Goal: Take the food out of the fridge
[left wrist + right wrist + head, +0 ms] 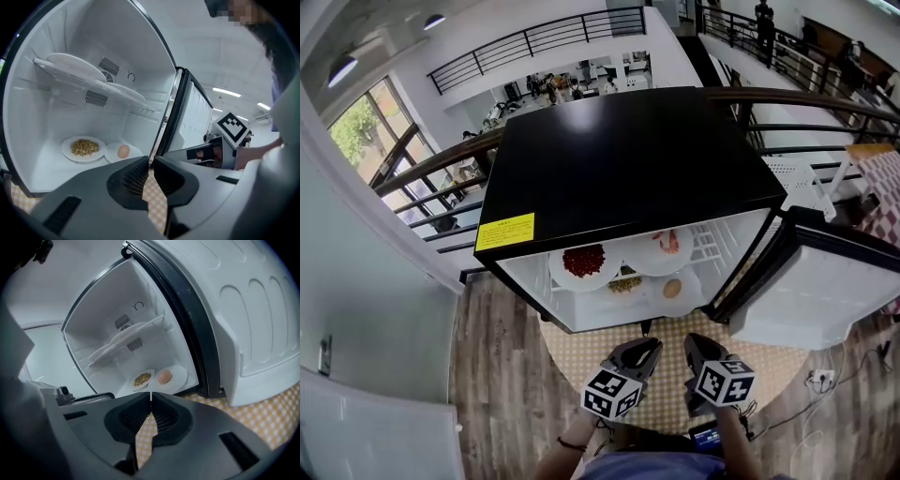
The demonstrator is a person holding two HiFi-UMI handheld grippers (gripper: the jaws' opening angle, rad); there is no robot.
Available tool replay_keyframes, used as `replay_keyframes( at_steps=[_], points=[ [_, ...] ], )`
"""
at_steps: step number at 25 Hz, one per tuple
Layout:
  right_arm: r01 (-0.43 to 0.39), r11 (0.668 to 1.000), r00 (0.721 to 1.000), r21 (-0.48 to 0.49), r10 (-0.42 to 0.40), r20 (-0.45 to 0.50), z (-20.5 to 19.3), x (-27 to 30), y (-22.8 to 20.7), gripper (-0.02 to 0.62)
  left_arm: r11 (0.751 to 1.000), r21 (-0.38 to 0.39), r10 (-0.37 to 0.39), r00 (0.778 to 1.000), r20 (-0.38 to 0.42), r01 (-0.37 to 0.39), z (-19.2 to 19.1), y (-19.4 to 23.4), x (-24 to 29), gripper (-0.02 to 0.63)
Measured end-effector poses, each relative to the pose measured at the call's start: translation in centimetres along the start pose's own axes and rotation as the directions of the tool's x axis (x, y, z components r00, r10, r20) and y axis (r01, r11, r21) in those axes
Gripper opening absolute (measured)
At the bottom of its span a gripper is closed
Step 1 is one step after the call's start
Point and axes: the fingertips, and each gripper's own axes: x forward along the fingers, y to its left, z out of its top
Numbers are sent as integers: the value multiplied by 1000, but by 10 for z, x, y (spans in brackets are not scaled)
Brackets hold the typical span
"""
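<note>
Head view looks down on a small black-topped fridge with its door swung open on the right tool's side. The left tool and right tool hang side by side over a checked mat, both short of the fridge opening and aimed into it. Each tool is closed down to a slit with nothing between its jaws; in the gripper views only the mat shows through the gap.

The food sits ahead of both tools, none of it out yet. On the upper shelf, above the tools' line of aim, are a plate of red food and a plate of pink food. On the fridge floor, ahead and a little left of the left tool's tips, stand a plate of grains and, just beside it, an egg plate carrying what looks like a single egg. From the right tool these two lie straight ahead of its tips, the egg plate nearer the door.

I judge this as the approach, before any grasp. The next move calls for one tool to spread its jaws before it arrives, then come in low and level so that the jaws close on a plate rim. The egg plate looks nearest the right tool; the egg is loose and could roll if the plate tips.
</note>
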Motion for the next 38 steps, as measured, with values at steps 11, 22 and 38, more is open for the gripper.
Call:
replay_keyframes(
  at_steps=[11, 22, 38],
  points=[
    [36, 972, 998, 233, -24, -55, -12, 64, -41, 123, 1000, -17, 19, 998, -59, -20, -12, 25, 14, 66],
    [84, 915, 996, 395, -76, -35, -4, 96, -60, 147, 998, -46, 46, 996, -72, -50, -22, 30, 4, 66],
    [-16, 816, 1000, 578, 27, -11, -15, 76, -52, 63, 965, -256, 37, 994, -103, -62, -45, 51, 20, 193]
  ],
)
